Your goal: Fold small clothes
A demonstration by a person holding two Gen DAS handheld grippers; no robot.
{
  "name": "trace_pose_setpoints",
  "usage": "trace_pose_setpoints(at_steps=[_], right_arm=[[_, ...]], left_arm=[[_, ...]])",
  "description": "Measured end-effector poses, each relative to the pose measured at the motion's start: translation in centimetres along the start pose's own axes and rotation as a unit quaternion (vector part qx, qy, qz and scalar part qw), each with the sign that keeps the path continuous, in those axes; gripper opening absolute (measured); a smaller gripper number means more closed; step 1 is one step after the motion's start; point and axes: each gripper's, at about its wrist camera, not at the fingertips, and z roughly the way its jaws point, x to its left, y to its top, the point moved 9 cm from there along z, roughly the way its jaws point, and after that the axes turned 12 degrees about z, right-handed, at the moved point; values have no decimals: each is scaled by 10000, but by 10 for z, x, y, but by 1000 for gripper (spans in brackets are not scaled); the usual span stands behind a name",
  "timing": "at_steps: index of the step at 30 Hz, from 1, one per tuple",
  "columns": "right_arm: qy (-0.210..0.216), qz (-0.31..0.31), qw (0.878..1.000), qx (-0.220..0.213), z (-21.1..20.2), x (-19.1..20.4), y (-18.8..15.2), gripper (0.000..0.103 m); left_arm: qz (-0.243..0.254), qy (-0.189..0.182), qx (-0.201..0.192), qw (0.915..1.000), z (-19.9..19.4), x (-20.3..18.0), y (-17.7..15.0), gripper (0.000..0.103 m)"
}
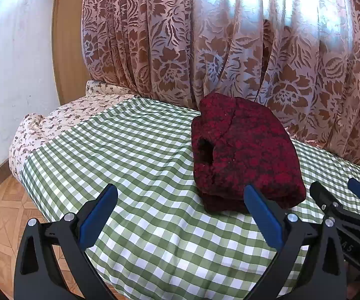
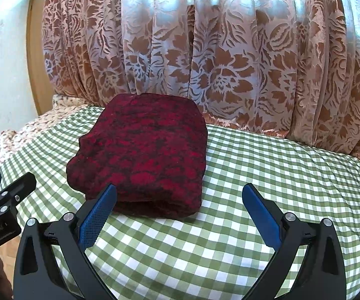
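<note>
A dark red and black knitted garment lies folded into a thick bundle on the green and white checked cloth. A sleeve opening faces left in the left wrist view. My left gripper is open and empty, just short of the bundle's near left corner. In the right wrist view the same garment lies ahead and left. My right gripper is open and empty, its left finger in front of the bundle's near edge. Each gripper shows in the other's view, the right gripper and the left gripper.
The checked cloth covers a soft padded surface. A floral sheet lies at its left end. A brown floral curtain hangs right behind the surface. A white wall and tiled floor are to the left.
</note>
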Motion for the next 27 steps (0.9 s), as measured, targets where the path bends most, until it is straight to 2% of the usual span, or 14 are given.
trace_pose_setpoints(at_steps=[21, 27], right_arm=[[26, 37, 9999, 164, 10, -1, -9, 99], [26, 56, 9998, 206, 12, 0, -10, 99]], left_arm=[[6, 89, 42, 10000, 8, 2, 0, 101], [-15, 100, 184, 9998, 16, 1, -9, 101]])
